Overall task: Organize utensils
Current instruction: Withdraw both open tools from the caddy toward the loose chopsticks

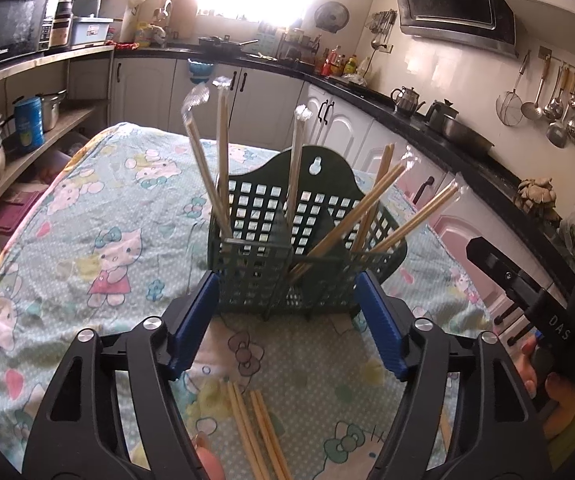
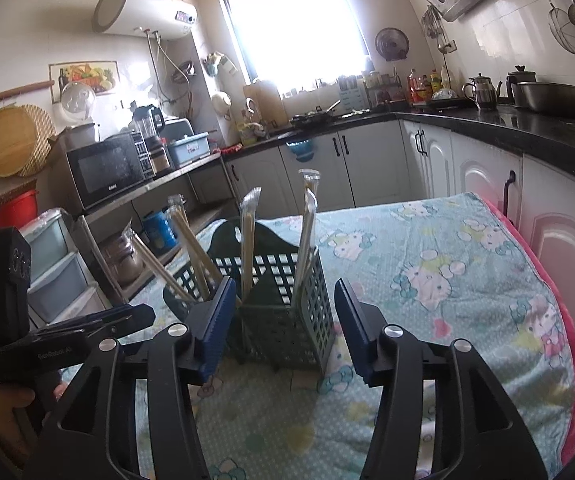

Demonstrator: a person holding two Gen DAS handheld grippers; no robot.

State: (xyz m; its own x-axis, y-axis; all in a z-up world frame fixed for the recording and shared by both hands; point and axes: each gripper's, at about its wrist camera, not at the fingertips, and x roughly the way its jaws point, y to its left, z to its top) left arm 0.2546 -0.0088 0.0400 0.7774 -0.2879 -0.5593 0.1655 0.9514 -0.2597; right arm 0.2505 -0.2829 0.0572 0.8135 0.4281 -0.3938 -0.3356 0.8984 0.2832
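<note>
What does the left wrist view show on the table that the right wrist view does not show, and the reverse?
Only the left wrist view shows loose bare wooden chopsticks lying on the cartoon-print tablecloth, close below the open left gripper.

Only the right wrist view shows the pink cloth edge along the table's side, and the open right gripper from behind.

Both show the dark green plastic lattice utensil basket standing upright, with wrapped chopsticks leaning inside it. Neither gripper holds anything.
</note>
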